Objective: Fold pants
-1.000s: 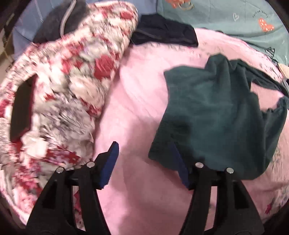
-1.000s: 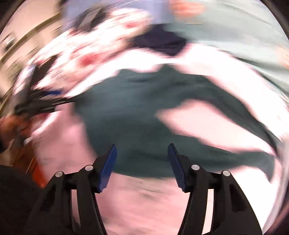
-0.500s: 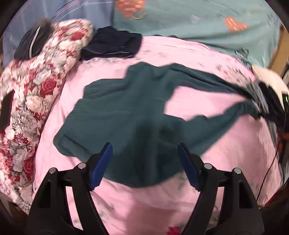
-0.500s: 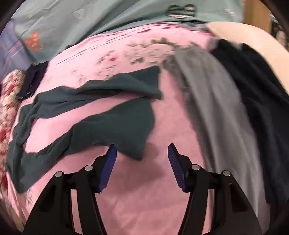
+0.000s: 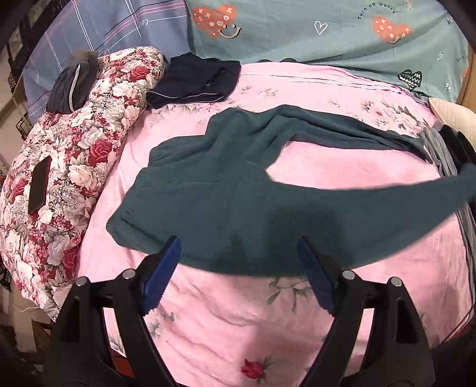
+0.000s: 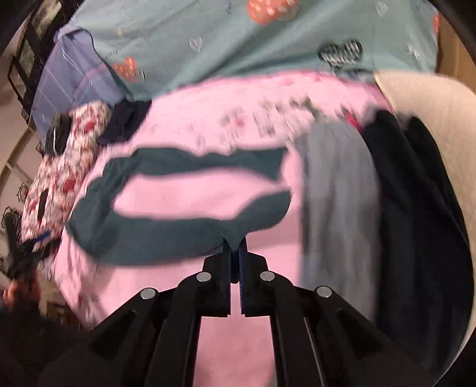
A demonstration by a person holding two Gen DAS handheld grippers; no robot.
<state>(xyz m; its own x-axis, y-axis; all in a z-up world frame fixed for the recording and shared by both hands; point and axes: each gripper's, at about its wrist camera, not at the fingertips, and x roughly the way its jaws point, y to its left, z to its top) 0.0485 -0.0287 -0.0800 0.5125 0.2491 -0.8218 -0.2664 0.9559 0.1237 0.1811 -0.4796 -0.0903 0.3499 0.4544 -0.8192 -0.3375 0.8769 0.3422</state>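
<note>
Pink floral bedsheet (image 5: 226, 321) fills most of my view and gives the only open ground: a bare stretch in front of my left gripper (image 5: 238, 271), another between the two spread legs of the pants. Teal heart-print pillowcase (image 5: 297, 32) and blue plaid pillow (image 5: 98, 26) close off the far edge. Red-and-white rose-print quilt (image 5: 68, 166) banks up along the left edge, a flat black phone (image 5: 38, 187) lying on it and a dark striped bundle (image 5: 71, 83) at its top. Folded navy garment (image 5: 193, 80) sits beside the quilt's upper end. Along the right edge, from my right gripper's camera: a grey garment (image 6: 339, 208), a black garment (image 6: 416, 223) and a cream cushion (image 6: 431, 119), crowded together.

Dark teal knit pants (image 5: 214, 202) lie mid-sheet, waist towards the quilt, legs fanned right, the far leg flat, the near leg lifted off the sheet and blurred.

Since half a second ago: my right gripper (image 6: 235, 253) jaws, then apart over the near leg's cuff, have just been closing and are now clenched on that hem. My left jaws have just been opening; they stand wide and released, nothing between them, the pants' lower edge just beyond the tips. The pants have come nearer centre in my left view.

Fabric is soft, wrinkled at the waist, unfolded.
</note>
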